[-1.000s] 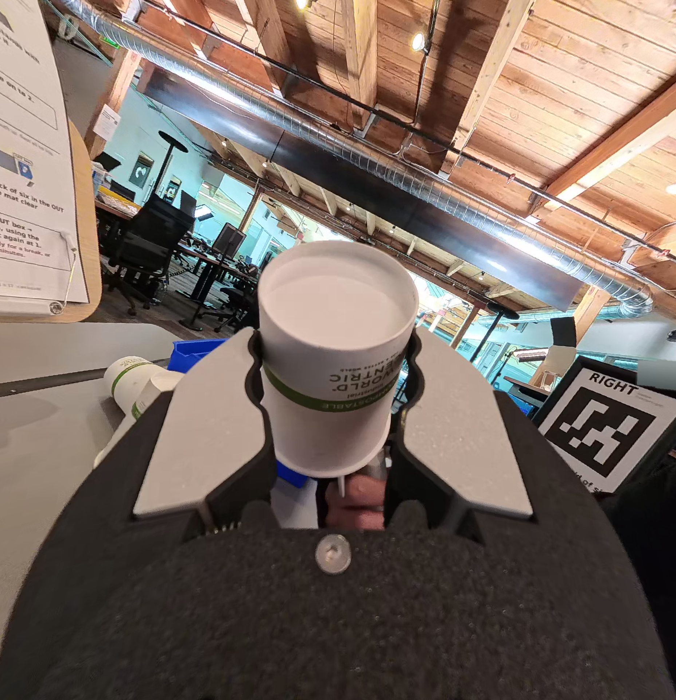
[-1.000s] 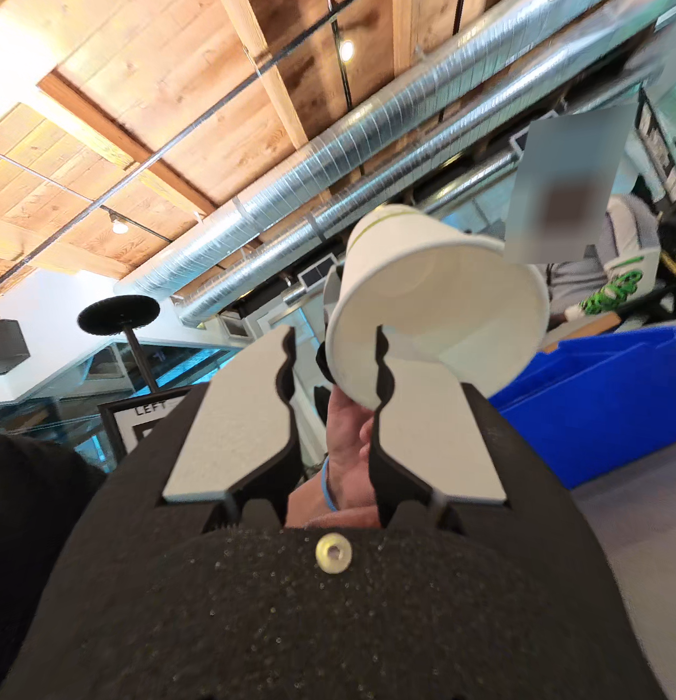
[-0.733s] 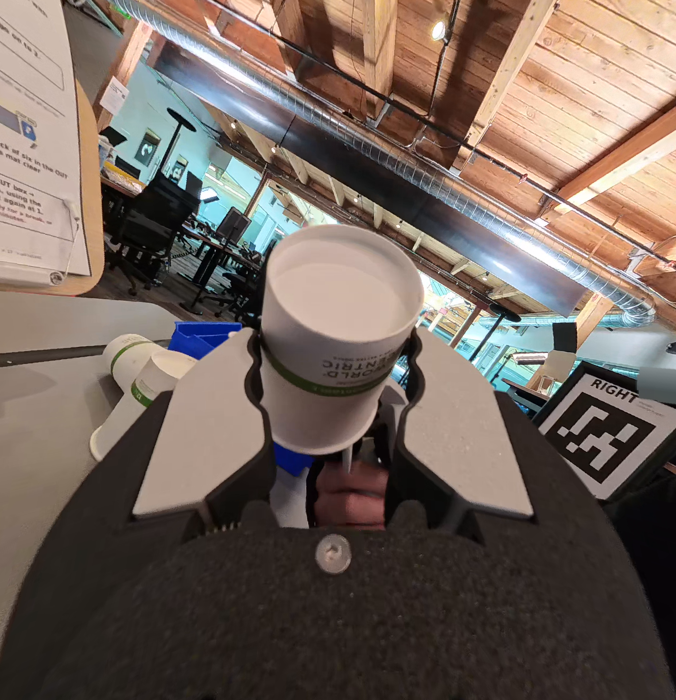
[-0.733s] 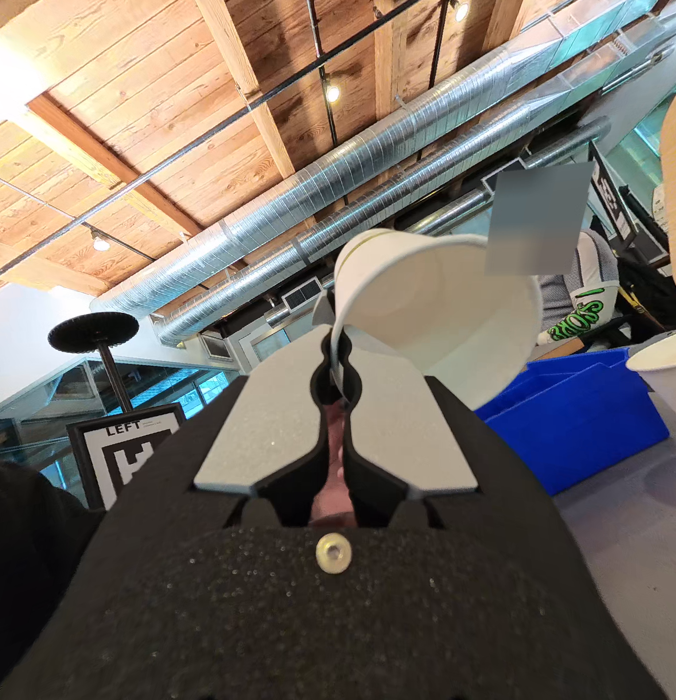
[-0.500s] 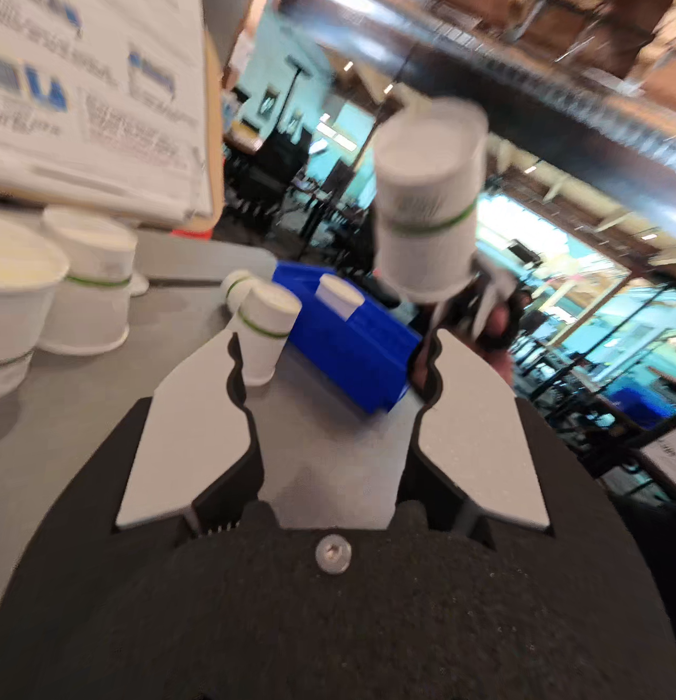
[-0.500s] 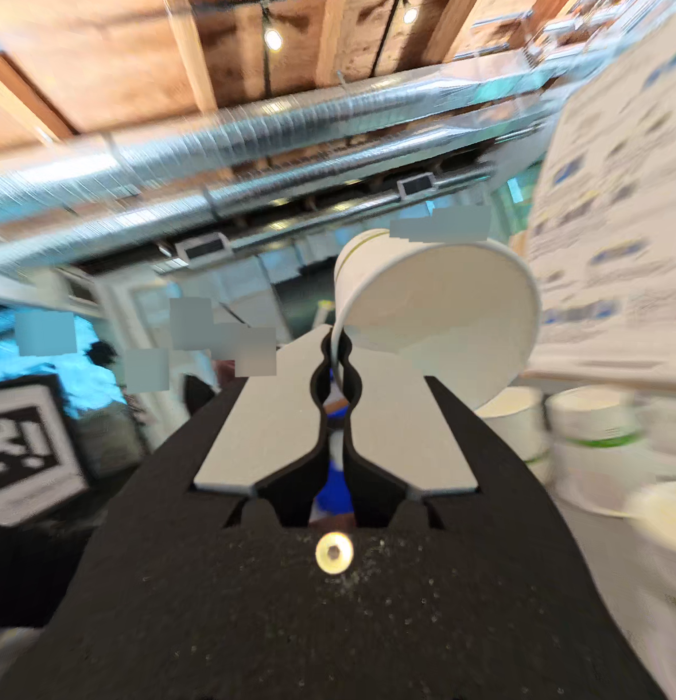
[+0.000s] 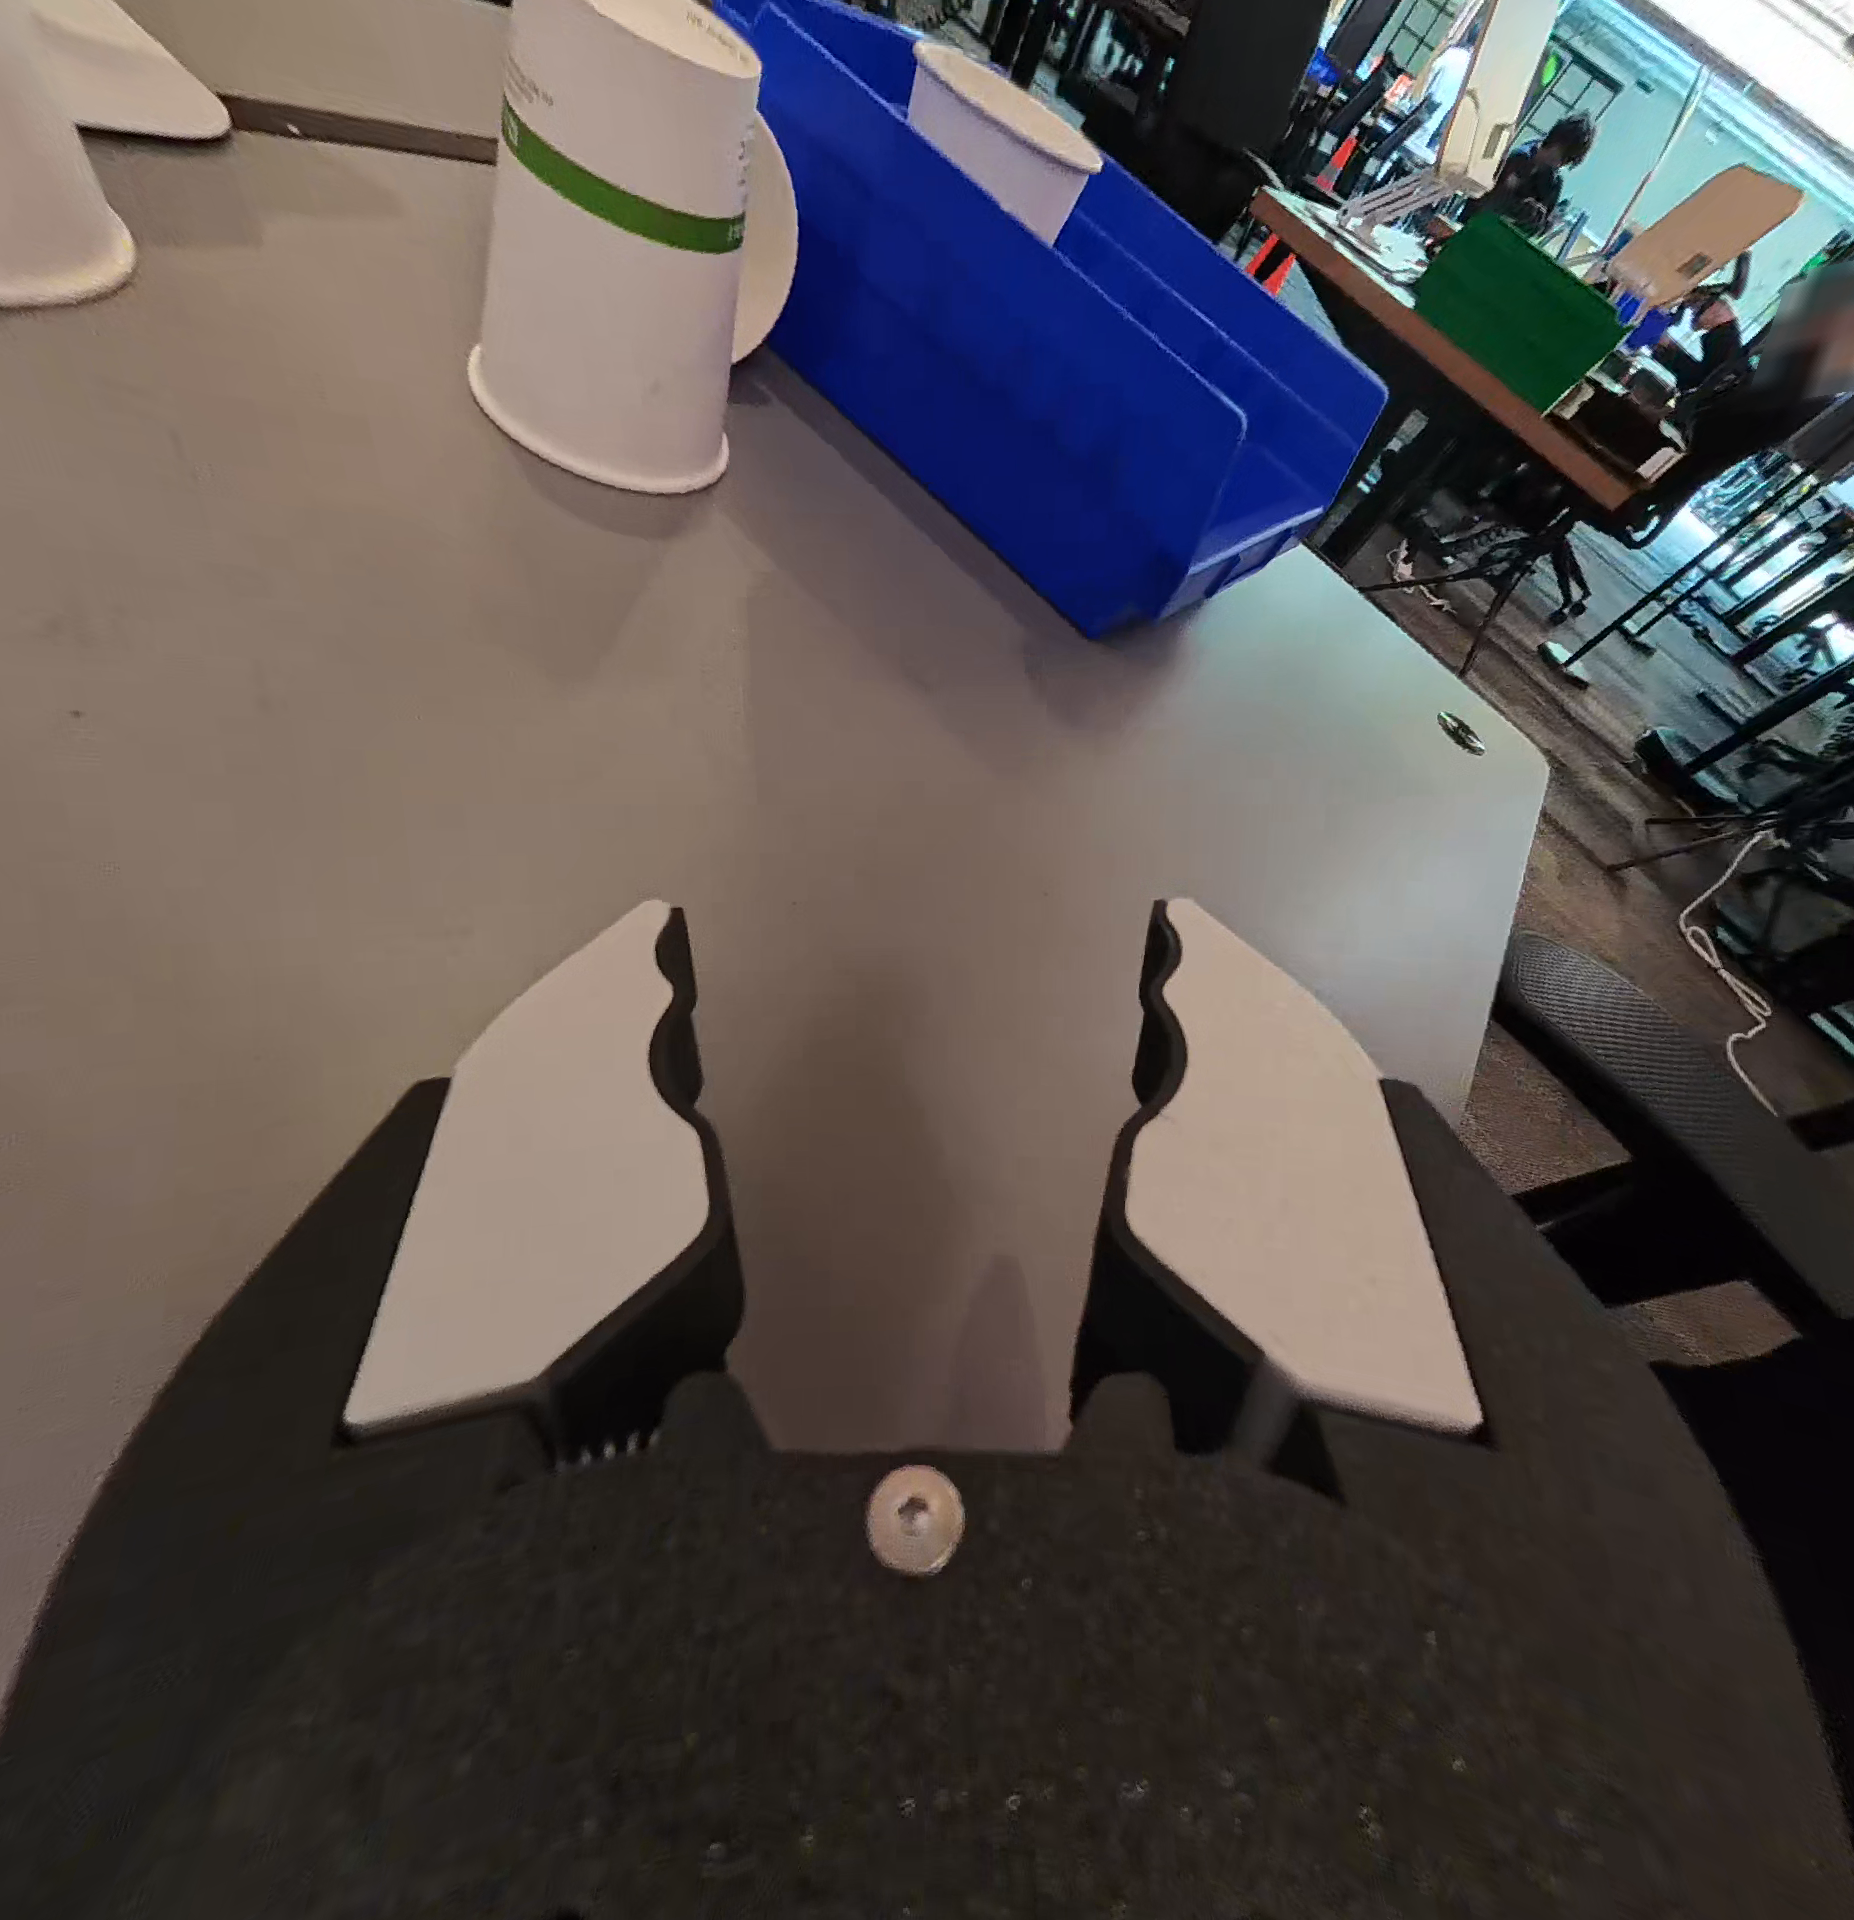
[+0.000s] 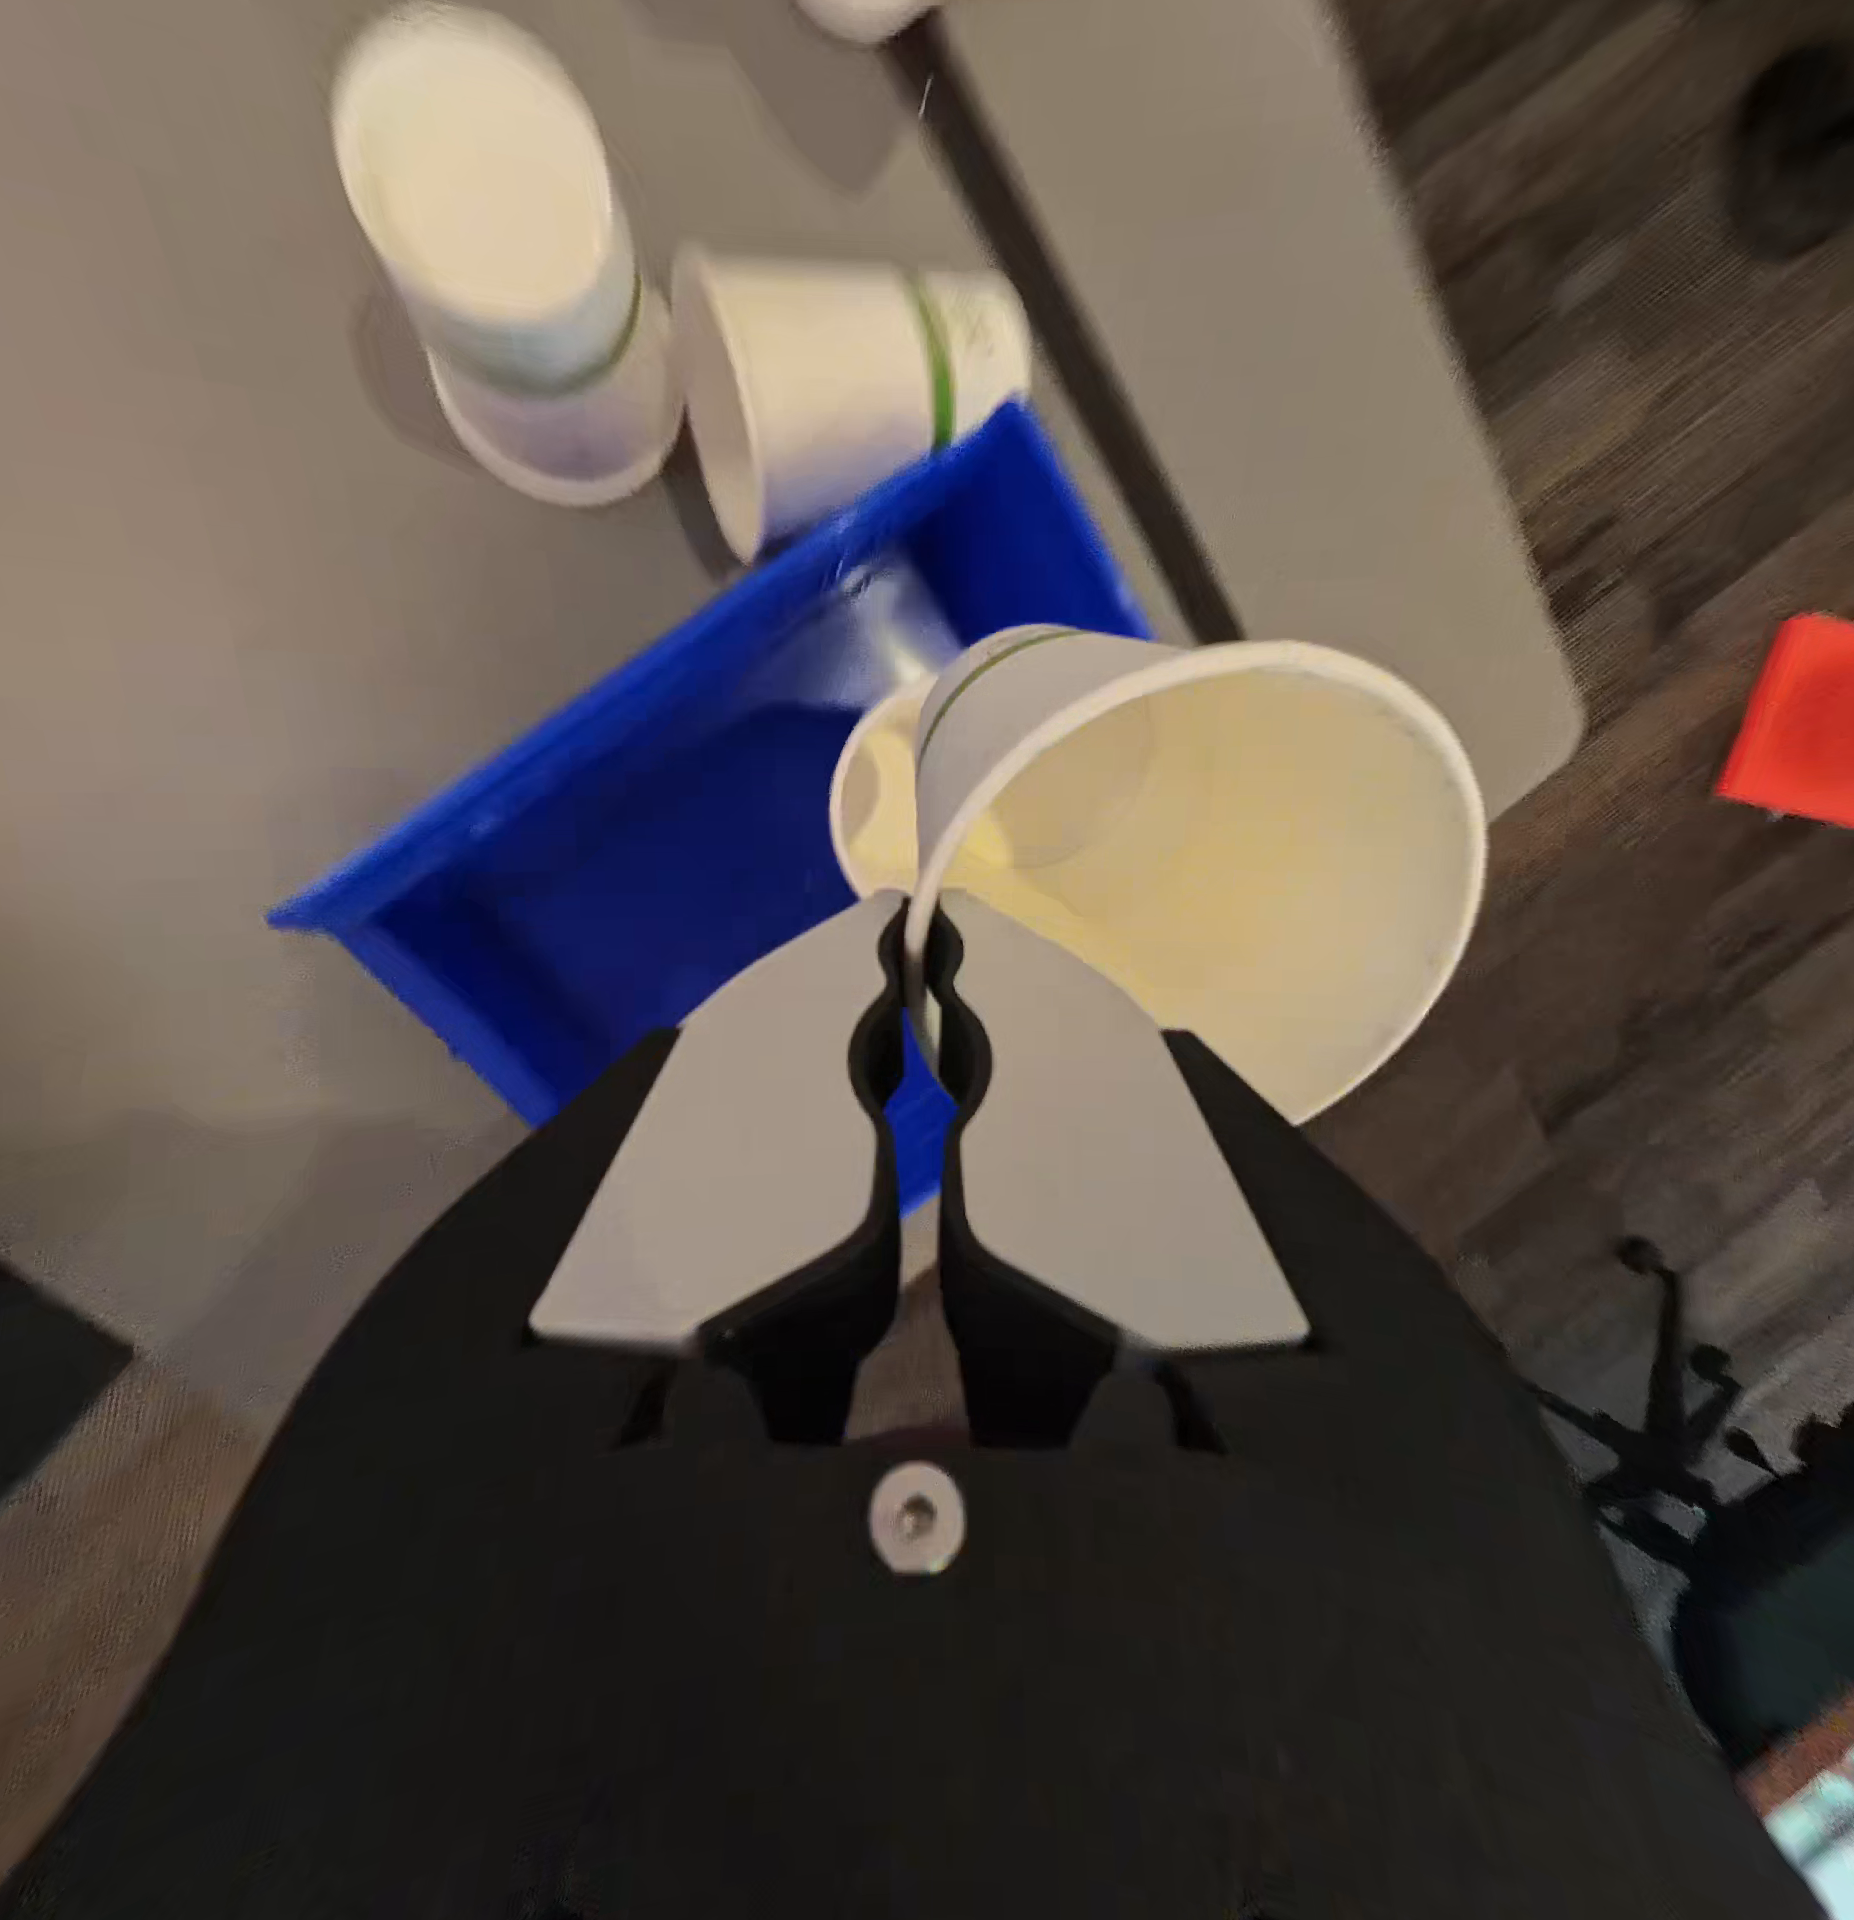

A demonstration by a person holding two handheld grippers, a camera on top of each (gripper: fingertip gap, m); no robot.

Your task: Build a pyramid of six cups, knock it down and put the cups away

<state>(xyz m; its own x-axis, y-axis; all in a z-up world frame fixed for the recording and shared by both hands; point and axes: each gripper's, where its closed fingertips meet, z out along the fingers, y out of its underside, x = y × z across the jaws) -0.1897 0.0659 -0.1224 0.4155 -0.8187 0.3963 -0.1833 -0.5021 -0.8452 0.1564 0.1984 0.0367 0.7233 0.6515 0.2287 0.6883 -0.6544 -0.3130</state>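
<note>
Matt white paper cup with a green band (image 7: 616, 249) on a smooth matt grey tabletop (image 7: 331, 727); glossy blue plastic bin (image 7: 1016, 343); gripper bodies look coarse black foam

A white paper cup (image 8: 1203, 852) with a thin green band hangs over the blue bin (image 8: 632, 831), pinched by its rim, mouth tipped toward the camera. Below it another cup (image 8: 876, 800) seems to stand in the bin, though blur hides much. On the grey table, one cup (image 7: 611, 260) stands upside down; another (image 8: 840, 384) lies on its side beside it, touching the bin.
</note>
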